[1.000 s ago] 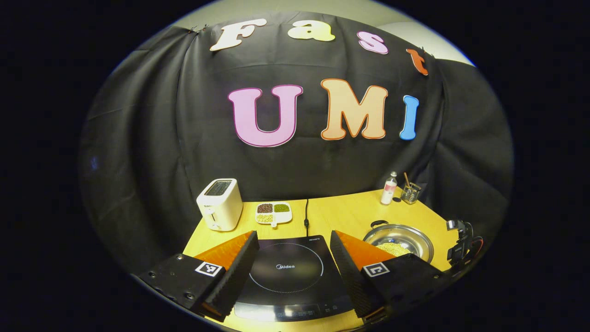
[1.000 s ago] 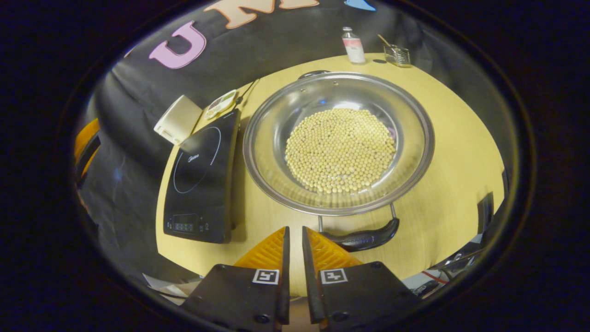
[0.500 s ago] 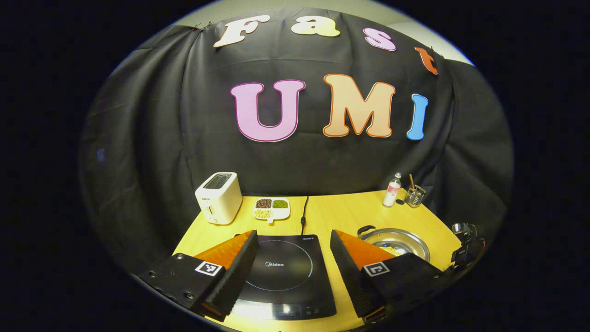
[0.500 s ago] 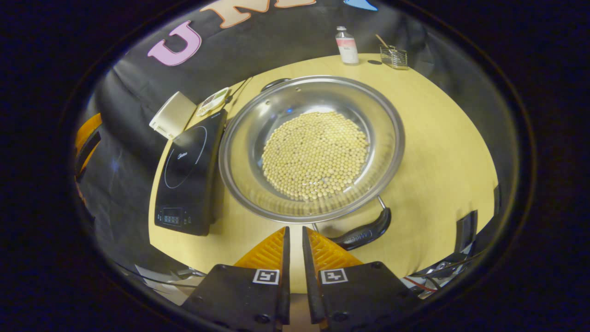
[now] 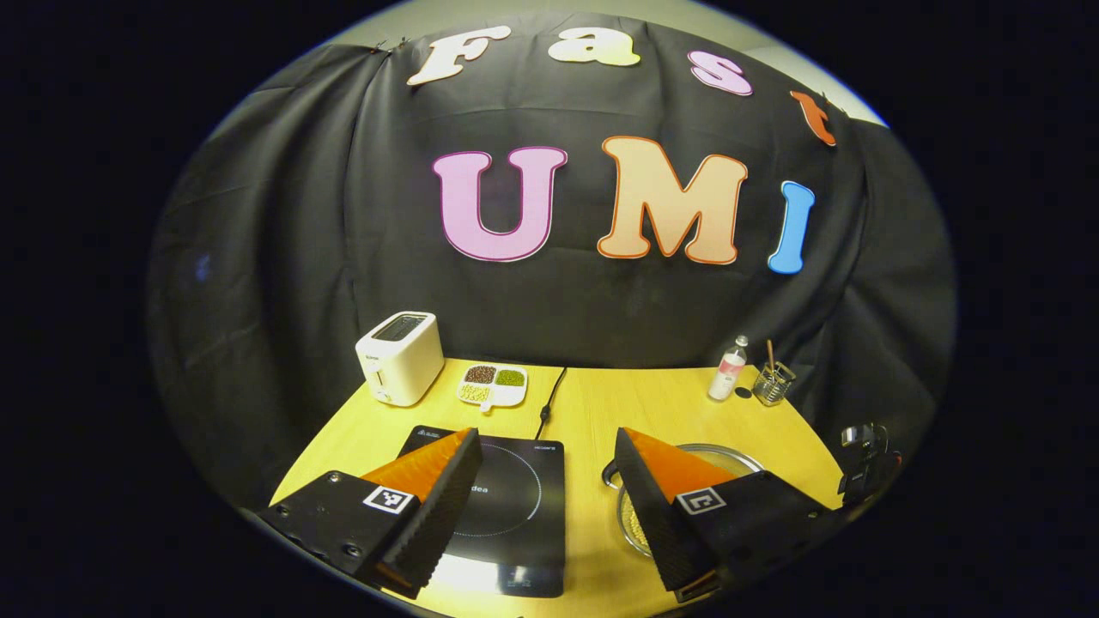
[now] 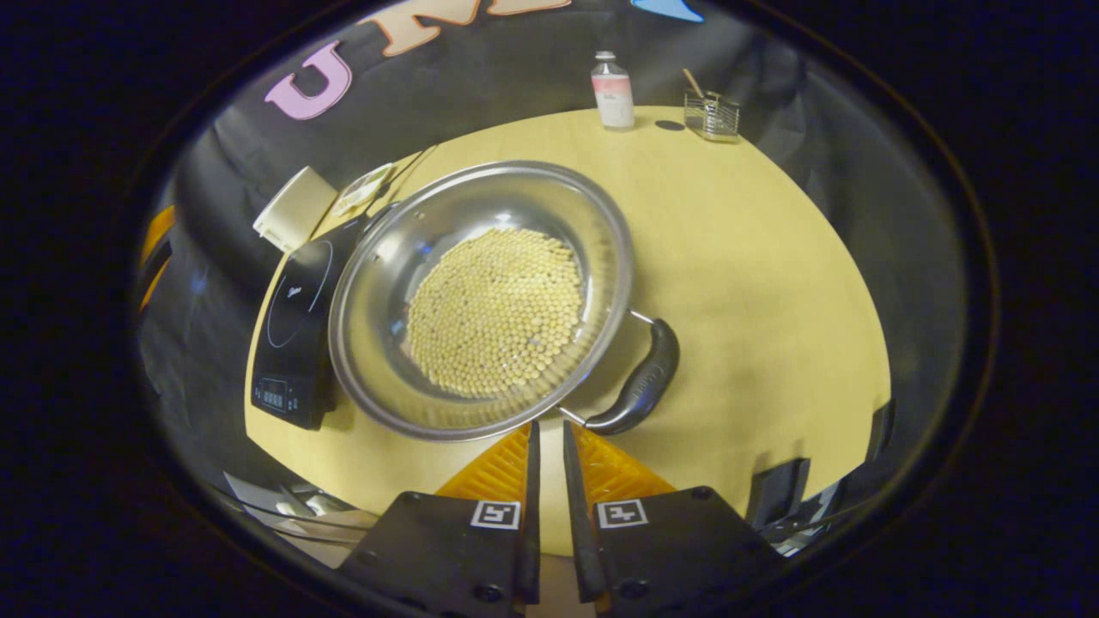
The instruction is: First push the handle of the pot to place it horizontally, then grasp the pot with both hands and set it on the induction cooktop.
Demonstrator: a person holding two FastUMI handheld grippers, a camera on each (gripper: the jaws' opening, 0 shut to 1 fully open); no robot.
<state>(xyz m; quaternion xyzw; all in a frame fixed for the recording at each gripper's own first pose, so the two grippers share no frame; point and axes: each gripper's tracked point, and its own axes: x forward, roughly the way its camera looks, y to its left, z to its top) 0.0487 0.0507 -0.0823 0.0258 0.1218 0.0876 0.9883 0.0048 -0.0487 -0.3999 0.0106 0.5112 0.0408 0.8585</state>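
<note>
Steel pot (image 6: 481,296), its floor covered in pale beans (image 6: 494,313), sits on the wooden table (image 6: 755,257) with its rim overlapping the induction cooktop (image 6: 296,326) at nine o'clock. Its black handle (image 6: 640,382) points to four o'clock. The right gripper (image 6: 548,442) hovers at the pot's six o'clock edge, fingers nearly together, holding nothing. The left gripper (image 5: 543,481) is spread wide above the cooktop (image 5: 515,502) and pot (image 5: 635,515).

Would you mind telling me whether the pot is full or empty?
Partly full: the pot holds a layer of pale yellow beans covering its bottom, while the shiny walls above them are bare up to the rim.
</note>
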